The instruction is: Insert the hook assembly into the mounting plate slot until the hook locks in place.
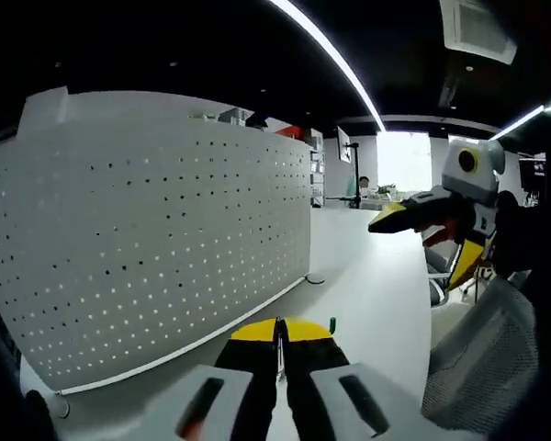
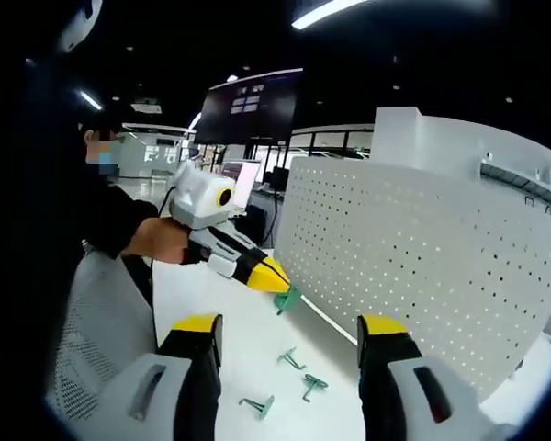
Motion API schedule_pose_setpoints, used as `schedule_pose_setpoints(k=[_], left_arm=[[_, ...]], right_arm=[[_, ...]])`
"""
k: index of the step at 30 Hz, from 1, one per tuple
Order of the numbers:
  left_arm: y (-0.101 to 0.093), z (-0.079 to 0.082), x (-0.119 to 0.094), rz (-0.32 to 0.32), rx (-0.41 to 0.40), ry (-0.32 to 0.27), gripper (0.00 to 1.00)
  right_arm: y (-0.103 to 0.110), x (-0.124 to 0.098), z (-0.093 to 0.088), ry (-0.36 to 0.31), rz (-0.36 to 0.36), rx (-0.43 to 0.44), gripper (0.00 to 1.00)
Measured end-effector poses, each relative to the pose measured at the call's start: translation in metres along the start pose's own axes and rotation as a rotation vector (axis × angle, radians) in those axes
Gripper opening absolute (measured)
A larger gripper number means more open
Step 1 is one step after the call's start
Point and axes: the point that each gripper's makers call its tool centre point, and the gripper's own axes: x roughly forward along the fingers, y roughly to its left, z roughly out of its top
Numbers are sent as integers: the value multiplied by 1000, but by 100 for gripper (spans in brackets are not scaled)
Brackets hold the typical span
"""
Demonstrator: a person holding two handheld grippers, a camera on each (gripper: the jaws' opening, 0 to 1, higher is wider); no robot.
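Green hook [image 2: 287, 299] pinched at the yellow tips of the left gripper [image 2: 277, 278], held low just beside the bottom edge of the white pegboard [image 2: 422, 248], not seated in any hole as far as I can tell; in the left gripper view the same gripper [image 1: 277, 329] has its jaws closed together, a sliver of green hook [image 1: 331, 324] poking out beside the tips, pegboard [image 1: 147, 248] standing upright to its side on the white table [image 1: 367, 294]; three spare green hooks [image 2: 298, 377] lie loose on the table [image 2: 211, 294], between the right gripper's jaws in its view; right gripper [image 2: 289, 333] jaws spread wide, nothing in them; right gripper [image 1: 386, 220] also seen hovering well above the table; mesh chair back [image 1: 477, 358] at the table edge.
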Motion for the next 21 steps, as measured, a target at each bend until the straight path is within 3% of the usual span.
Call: schedule_pose_setpoints(k=[9, 21], left_arm=[[-3, 23, -5, 19, 7, -61, 1], [-12, 52, -1, 33, 3, -134, 1]], right_arm=[[-3, 13, 16, -30, -26, 30, 42], [-14, 29, 23, -21, -126, 52, 28]])
